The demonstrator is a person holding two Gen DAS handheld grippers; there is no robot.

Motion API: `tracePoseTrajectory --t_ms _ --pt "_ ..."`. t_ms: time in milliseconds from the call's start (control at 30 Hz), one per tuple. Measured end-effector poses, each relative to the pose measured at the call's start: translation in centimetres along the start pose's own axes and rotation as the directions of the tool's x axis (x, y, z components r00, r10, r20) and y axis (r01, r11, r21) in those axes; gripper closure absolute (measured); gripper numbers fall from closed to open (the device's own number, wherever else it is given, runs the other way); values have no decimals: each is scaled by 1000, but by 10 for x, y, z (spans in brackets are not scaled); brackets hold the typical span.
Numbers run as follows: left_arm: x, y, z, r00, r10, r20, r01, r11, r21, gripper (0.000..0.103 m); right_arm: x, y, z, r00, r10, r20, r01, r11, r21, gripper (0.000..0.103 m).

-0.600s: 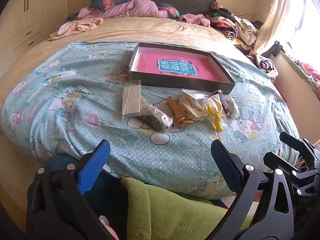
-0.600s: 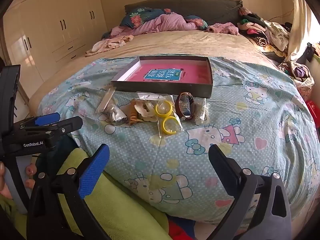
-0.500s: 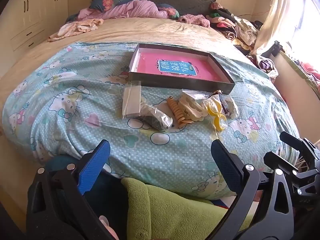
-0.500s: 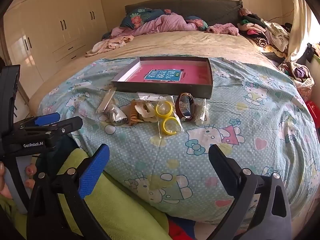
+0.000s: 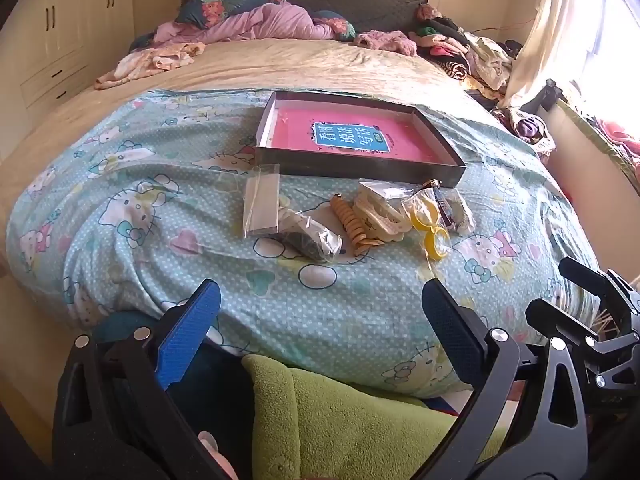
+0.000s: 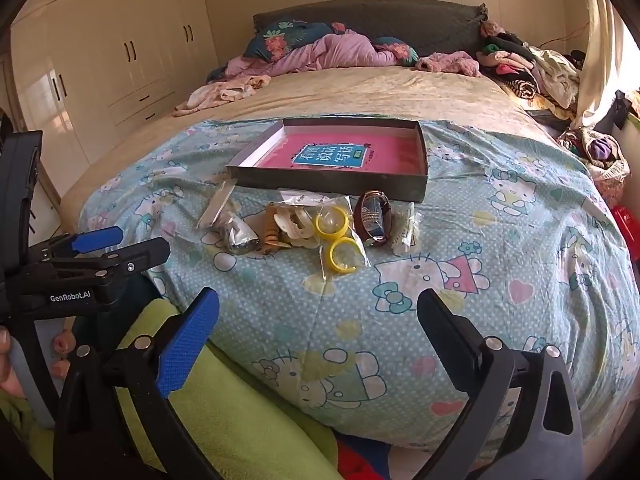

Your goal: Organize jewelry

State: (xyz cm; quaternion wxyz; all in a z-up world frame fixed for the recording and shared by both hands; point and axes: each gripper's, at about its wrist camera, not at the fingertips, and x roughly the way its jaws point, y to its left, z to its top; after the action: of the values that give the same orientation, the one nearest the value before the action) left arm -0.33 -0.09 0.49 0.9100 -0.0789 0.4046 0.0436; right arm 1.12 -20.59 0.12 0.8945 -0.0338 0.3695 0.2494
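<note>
Both tools empty, jaws wide: left tool (image 5: 320, 320), right tool (image 6: 318, 326), hovering off bed's foot edge. Jewelry row lies mid-bed near foot edge: bagged yellow rings (image 6: 338, 240), watch (image 6: 374, 218), beige coil (image 5: 354, 224). Tray (image 6: 332, 182) just behind. Judgement: take one item at a time, pinch bag edge, drop into tray.

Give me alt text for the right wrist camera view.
A row of small jewelry items, some in clear bags, lies on a cartoon-print blanket in front of a shallow grey box with a pink base. The open right hand-held gripper frames the foreground, holding nothing.
</note>
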Motion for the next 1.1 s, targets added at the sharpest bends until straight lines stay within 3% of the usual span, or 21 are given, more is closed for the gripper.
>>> tracePoseTrajectory --t_ms 1100 --pt "-6 -1 2 1000 2 12 -2 1000 3 9 4 7 0 1000 8 -6 -8 1000 -15 4"
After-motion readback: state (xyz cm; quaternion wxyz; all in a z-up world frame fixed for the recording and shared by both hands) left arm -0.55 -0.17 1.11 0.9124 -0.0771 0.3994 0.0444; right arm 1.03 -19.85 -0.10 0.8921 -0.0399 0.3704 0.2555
